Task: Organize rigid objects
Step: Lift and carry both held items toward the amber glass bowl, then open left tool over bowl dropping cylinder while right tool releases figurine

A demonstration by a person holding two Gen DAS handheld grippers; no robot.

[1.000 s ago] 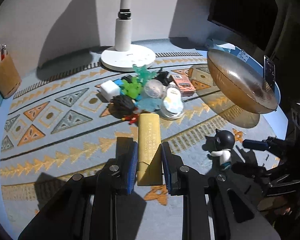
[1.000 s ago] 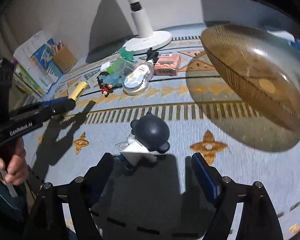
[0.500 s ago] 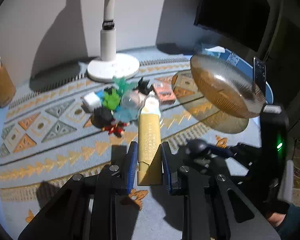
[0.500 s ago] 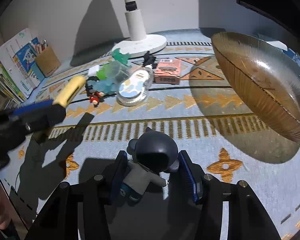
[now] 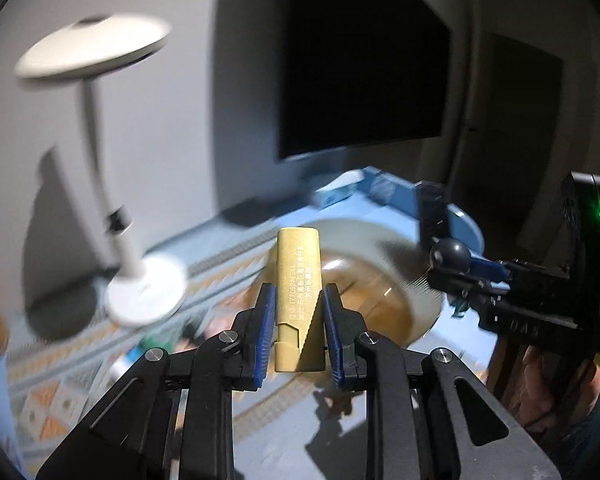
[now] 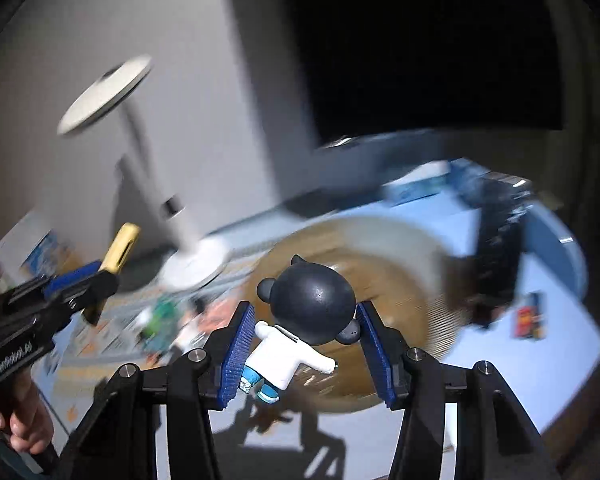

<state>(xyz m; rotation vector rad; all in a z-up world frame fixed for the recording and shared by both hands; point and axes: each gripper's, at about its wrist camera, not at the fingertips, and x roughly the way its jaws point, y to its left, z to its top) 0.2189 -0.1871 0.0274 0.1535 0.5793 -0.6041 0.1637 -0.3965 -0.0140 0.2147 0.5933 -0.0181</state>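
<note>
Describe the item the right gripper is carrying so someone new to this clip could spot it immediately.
Find the big amber glass bowl right of the white lamp. In front of it, raised off the patterned mat, the right gripper clamps a small toy figure. Its oversized round black head with small ears, above a white jacket and blue legs, sets it apart from the left gripper's plain yellow box.

A tan rectangular case (image 5: pixel 299 296) with printed white text stands upright, clamped off the counter. A dark-headed, white-coated figurine (image 6: pixel 300 326) tilts, likewise held aloft above a blurred, seemingly amber bowl (image 6: pixel 412 280).
</note>
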